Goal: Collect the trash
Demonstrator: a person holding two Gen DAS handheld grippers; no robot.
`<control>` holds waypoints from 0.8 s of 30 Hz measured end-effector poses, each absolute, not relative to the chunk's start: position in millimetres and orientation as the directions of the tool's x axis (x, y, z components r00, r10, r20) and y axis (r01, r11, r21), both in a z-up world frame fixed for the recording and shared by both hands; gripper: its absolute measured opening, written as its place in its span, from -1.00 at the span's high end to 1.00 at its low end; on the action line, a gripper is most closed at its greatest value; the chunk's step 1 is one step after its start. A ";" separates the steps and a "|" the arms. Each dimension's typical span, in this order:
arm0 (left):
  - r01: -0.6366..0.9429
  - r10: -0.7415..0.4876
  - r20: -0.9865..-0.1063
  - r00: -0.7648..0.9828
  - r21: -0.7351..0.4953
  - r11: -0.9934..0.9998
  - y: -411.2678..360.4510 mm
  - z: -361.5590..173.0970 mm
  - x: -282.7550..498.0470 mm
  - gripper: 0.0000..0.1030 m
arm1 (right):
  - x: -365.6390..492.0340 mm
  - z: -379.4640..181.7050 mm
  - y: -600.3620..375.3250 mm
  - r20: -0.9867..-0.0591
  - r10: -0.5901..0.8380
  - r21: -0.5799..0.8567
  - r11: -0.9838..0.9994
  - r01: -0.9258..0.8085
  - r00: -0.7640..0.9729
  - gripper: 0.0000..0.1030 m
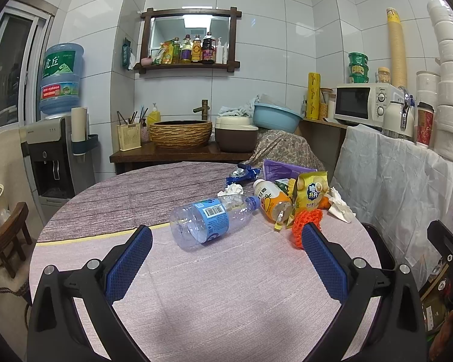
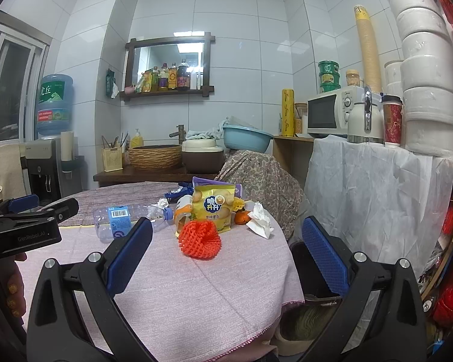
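1. Trash is lying uncollected on the table (image 1: 226, 286); you are holding both grippers empty above its near edge, so I judge the job barely begun.
2. You are keeping the left gripper (image 1: 226, 259) with its jaws spread wide, nothing between the pads, aimed at the clear water bottle (image 1: 208, 221) lying on its side near the table's middle.
3. You are keeping the right gripper (image 2: 226, 253) equally spread and empty, pointing at the orange foam net (image 2: 200, 239) sitting toward the right edge.
4. Beyond those, more litter is waiting in a cluster toward the far right edge: an orange drink bottle (image 1: 271, 203) on its side, a yellow snack bag (image 2: 214, 208) standing up, a crumpled white tissue (image 2: 259, 220) at the rim, another tissue wad (image 1: 231, 190), a blue wrapper (image 1: 241, 175) and a purple packet (image 1: 279, 170) farthest back.
5. A dark bin (image 2: 311, 271) is sitting just off the table's right edge, below the cloth's hem; its mouth is partly hidden by your right jaw, and I cannot tell what it is holding.
6. Everything on the table is still needing a trip there, in my judgement.
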State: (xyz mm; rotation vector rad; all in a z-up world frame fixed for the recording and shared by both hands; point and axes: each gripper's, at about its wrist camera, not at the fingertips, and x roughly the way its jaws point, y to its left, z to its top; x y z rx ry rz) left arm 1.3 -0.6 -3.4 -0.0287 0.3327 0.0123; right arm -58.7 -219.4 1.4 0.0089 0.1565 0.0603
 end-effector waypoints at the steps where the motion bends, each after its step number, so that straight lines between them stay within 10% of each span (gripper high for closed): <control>1: -0.017 0.007 -0.327 0.945 -0.026 1.000 -0.6 -3.4 1.1 -0.90 | -59.1 1.0 -219.7 -0.155 0.060 0.013 0.998 -0.059 0.986 -0.91; 24: -0.013 0.004 -0.330 0.944 -0.027 1.000 -0.9 -4.3 2.0 -0.90 | -58.1 1.4 -219.1 -0.160 0.063 0.015 0.998 -0.061 0.985 -0.90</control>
